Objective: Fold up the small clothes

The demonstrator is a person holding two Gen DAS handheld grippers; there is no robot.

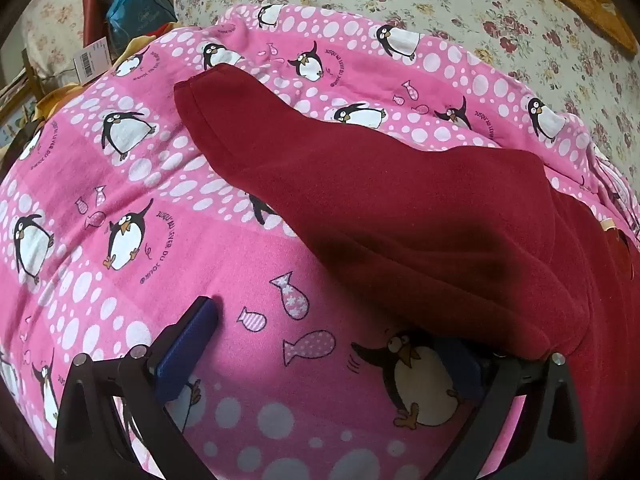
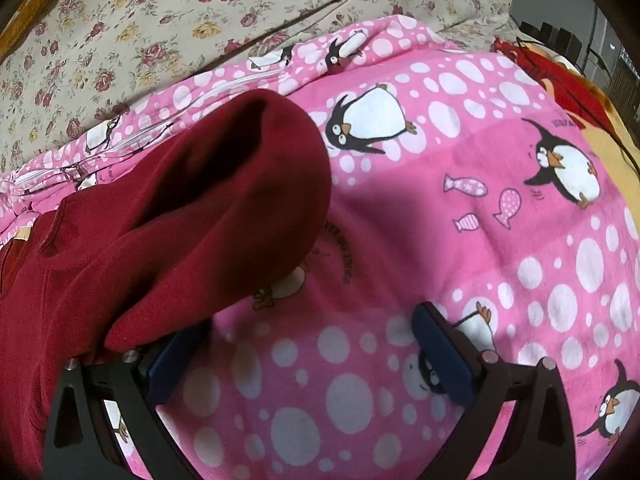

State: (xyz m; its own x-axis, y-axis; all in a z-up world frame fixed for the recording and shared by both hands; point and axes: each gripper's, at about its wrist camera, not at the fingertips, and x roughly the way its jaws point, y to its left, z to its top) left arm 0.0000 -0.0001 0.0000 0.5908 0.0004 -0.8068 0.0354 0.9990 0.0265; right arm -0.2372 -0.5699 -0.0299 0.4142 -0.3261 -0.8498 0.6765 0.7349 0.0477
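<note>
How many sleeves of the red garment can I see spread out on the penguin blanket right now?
2: one sleeve reaches up-left in the left wrist view, the other sleeve reaches up-right in the right wrist view. The body is mostly out of frame.

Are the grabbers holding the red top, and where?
No. Both the left gripper and right gripper are open over the pink blanket. The red top covers each one's inner finger, but nothing is pinched.

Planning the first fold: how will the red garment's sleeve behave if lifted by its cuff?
The red garment looks like thick fleece, so its sleeve would likely droop rather than stay straight. Its fuzzy surface should grip the pads. It may drag on the pink blanket.
</note>
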